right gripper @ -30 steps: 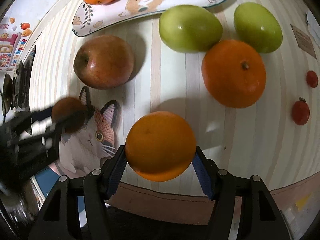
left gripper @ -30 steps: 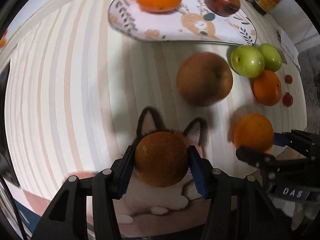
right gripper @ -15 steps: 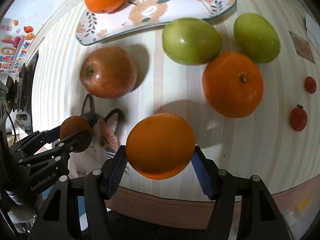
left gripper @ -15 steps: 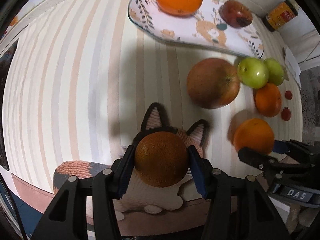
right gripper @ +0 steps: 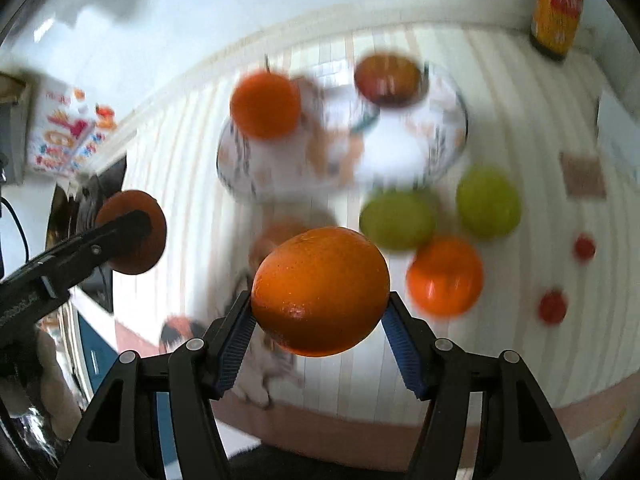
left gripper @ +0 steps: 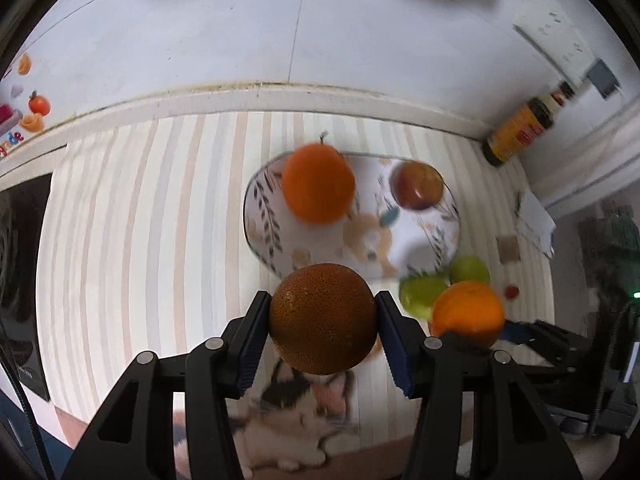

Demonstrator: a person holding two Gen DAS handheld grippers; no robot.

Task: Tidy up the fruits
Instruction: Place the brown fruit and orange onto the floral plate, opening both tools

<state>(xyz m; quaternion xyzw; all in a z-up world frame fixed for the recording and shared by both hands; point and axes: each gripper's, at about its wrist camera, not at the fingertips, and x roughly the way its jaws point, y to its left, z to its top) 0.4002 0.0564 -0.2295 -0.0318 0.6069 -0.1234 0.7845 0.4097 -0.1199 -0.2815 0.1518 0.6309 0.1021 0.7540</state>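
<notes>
My left gripper (left gripper: pixel 323 320) is shut on a dark brownish orange (left gripper: pixel 322 318), held high above the striped cloth. My right gripper (right gripper: pixel 320 312) is shut on a bright orange (right gripper: pixel 320 290), also lifted. It shows in the left wrist view (left gripper: pixel 467 312) too. A patterned plate (left gripper: pixel 416 244) beyond holds an orange (left gripper: pixel 318 186) and a red apple (left gripper: pixel 417 185). Two green fruits (right gripper: pixel 396 220) (right gripper: pixel 488 204) and another orange (right gripper: pixel 445 276) lie on the cloth in front of the plate. A large red apple (right gripper: pixel 276 236) is partly hidden behind my orange.
Two small red tomatoes (right gripper: pixel 552 306) (right gripper: pixel 584 247) lie at the right. A yellow-labelled bottle (left gripper: pixel 520 128) stands at the back right corner by the wall. A cat picture (left gripper: pixel 296 420) is on the cloth near the front edge.
Both grippers have risen and tilted up with their oranges, so the plate and the wall now show ahead. The fruits on the cloth have not moved.
</notes>
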